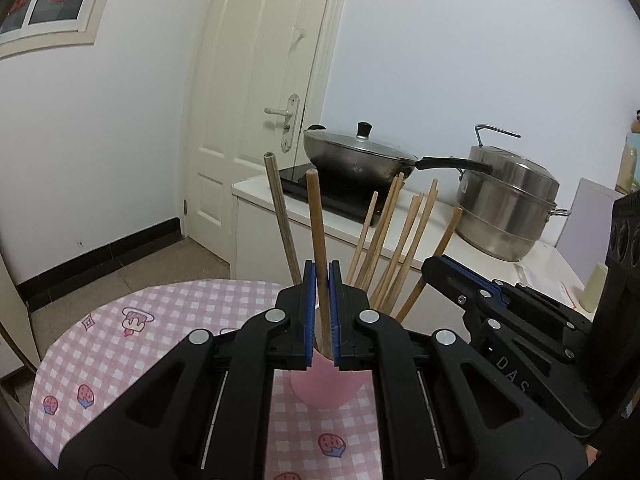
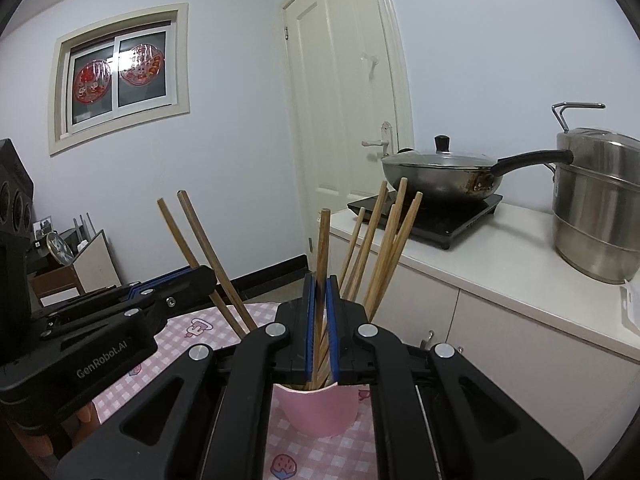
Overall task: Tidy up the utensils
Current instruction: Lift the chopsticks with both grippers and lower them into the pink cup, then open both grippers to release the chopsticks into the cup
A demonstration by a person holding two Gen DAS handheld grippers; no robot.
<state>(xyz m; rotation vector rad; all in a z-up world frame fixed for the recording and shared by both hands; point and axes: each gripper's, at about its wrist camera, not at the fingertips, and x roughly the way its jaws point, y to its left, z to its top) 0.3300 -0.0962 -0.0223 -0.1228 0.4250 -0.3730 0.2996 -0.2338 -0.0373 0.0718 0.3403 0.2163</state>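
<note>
A pink cup (image 1: 324, 384) stands on the pink checked tablecloth (image 1: 120, 344) and holds several wooden chopsticks (image 1: 384, 240). My left gripper (image 1: 322, 312) is shut on one upright chopstick (image 1: 316, 216) whose lower end is in the cup. My right gripper (image 2: 320, 324) is shut on another chopstick (image 2: 323, 240) over the same cup (image 2: 316, 408). The right gripper shows at the right of the left wrist view (image 1: 500, 300). The left gripper shows at the left of the right wrist view (image 2: 120, 312). More chopsticks (image 2: 384, 248) lean right in the cup.
A white counter (image 2: 500, 264) stands behind the table with an induction hob (image 2: 432, 216), a lidded wok (image 2: 440, 172) and a steel steamer pot (image 2: 596, 208). A closed white door (image 2: 344, 92) is at the back. The round table's edge (image 1: 52, 344) is to the left.
</note>
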